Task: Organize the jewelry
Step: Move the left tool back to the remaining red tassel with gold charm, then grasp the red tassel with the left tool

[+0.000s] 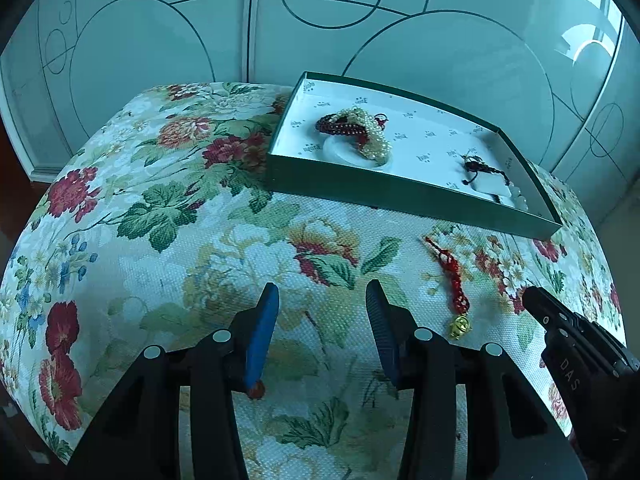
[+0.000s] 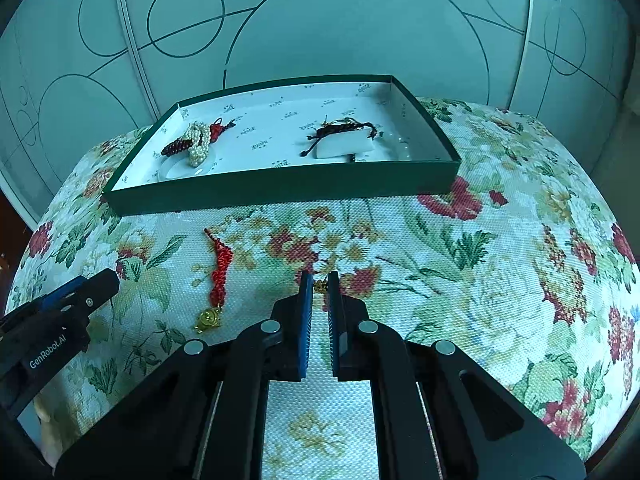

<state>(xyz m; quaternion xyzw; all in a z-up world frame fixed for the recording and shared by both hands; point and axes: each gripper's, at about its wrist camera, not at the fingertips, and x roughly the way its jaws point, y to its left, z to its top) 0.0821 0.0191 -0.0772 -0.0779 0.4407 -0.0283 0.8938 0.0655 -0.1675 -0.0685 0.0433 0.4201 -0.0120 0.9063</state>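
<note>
My right gripper [image 2: 320, 280] pinches a tiny gold piece [image 2: 319, 287] — light, slippery, easily dropped; left gripper [image 1: 322, 296] half-open, empty. Red knotted charm [image 2: 218, 276] — limp; I'd grasp its cord.

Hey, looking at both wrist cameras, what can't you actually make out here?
- Small gold piece between the right gripper fingers, right wrist view: the fingers hide most of it, so its type is unclear.
- Right gripper, left wrist view: cut off by the right edge.
- Printed marks on the green box lining, both views: too small to read.
- White item under the black cord bracelet, left wrist view: the box wall partly hides it.
</note>
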